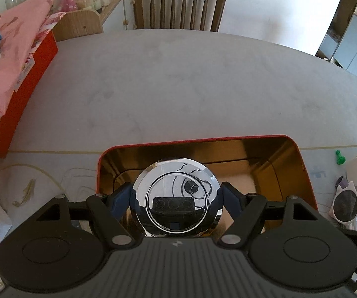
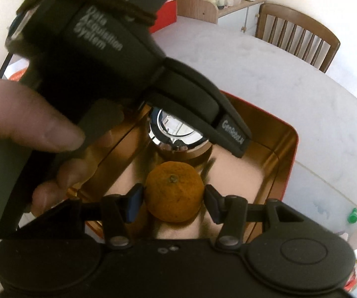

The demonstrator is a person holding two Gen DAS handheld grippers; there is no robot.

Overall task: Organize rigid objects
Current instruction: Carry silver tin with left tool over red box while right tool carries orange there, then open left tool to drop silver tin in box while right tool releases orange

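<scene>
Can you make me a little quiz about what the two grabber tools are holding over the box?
1. True or false: the left tool holds a shiny round lid.
2. What fruit is between the right tool's fingers?
3. The tin below is: A) gold inside, B) blue inside, C) full of water.

Key: 1 true. 2 an orange. 3 A.

Matte black left gripper with blue pads, silver screws, ribbed housing; white "Data Acquisition System" lettering.
</scene>
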